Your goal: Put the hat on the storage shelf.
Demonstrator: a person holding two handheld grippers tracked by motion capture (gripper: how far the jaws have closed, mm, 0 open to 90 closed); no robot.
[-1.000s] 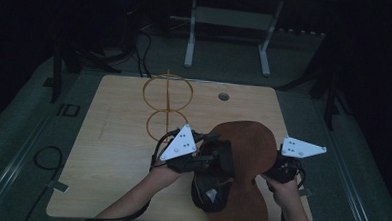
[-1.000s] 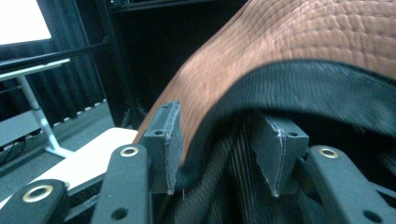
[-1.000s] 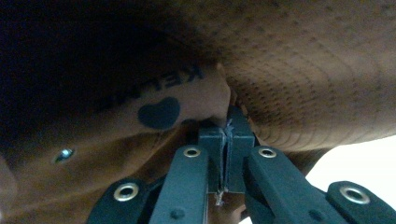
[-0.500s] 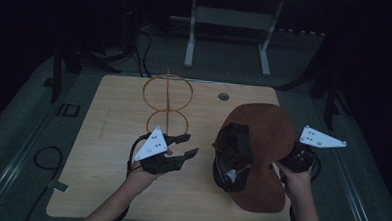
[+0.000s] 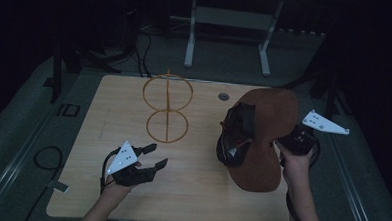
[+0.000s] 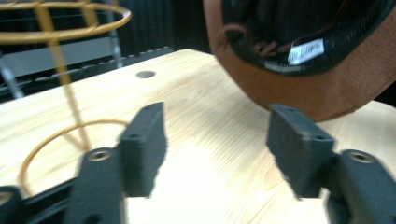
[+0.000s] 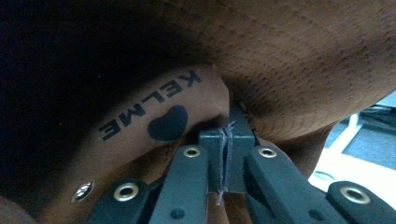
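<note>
Brown cap [image 5: 268, 138] pinched in R gripper [image 7: 226, 140], L gripper [image 5: 154, 156] just opened, empty

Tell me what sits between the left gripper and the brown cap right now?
Nothing: in the high view only bare wooden tabletop separates the open left gripper from the brown cap. The wire ring stand stands farther back, off that line.

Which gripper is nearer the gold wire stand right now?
Left. The left gripper hovers open just in front of the gold wire stand; the right gripper is off to its right side, shut on the brown cap.
</note>
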